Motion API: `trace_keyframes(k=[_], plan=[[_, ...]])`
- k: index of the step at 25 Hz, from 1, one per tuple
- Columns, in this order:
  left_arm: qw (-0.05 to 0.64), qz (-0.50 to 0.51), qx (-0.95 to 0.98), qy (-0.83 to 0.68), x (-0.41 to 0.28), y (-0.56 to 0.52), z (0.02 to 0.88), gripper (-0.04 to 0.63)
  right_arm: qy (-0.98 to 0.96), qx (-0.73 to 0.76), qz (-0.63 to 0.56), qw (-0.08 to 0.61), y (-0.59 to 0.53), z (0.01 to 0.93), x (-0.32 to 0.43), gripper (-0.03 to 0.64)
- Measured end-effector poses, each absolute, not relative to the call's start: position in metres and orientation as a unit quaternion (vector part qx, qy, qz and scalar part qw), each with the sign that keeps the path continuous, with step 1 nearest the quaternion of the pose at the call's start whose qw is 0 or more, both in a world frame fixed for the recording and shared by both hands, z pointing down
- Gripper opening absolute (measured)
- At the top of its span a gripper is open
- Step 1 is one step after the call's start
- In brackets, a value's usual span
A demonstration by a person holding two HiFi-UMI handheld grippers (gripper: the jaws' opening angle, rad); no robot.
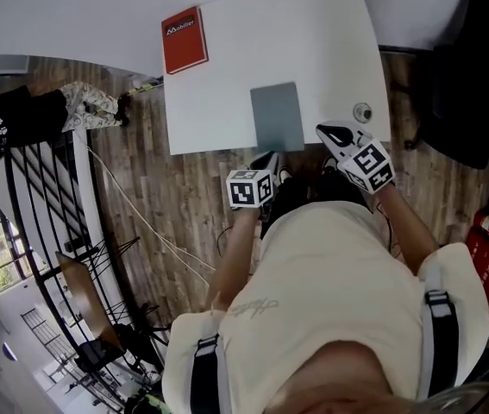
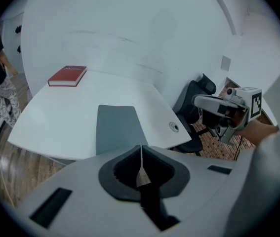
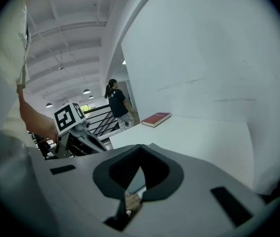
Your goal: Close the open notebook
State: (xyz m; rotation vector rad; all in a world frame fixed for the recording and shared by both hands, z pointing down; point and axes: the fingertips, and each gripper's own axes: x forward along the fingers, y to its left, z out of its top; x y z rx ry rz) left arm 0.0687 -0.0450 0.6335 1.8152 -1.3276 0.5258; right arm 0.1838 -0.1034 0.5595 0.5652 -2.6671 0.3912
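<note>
Here, the white table (image 1: 313,33) bears the grey notebook (image 1: 277,116) – flat, cover up, at the table's near edge. The red book (image 1: 184,40) lies at the table's far left corner. Off the table's near edge hang the left gripper (image 1: 270,158) and right gripper (image 1: 330,132) – both clenched on nothing. A small round grommet (image 1: 362,111) sits in the table's near right corner.

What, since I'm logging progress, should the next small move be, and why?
Probably just withdraw: the grey notebook lies flat showing only its cover, apparently closed, and the left gripper and right gripper sit shut and empty at the near edge of the table.
</note>
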Motion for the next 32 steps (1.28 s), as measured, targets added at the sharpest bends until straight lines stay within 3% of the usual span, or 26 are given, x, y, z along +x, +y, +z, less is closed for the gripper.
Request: trace_keyframes(k=[19,32], plan=[[0.279,0.074,0.754,-0.590,-0.028,-0.087,0.501,0.025,-0.964,0.232,0.073,0.107,-0.124,0.449,0.120,0.008],[0.124,0.038,0.781,-0.610,-0.057,-0.133,0.375,0.025,-0.969,0.248,0.004,0.007,-0.152,0.349,0.106,0.008]])
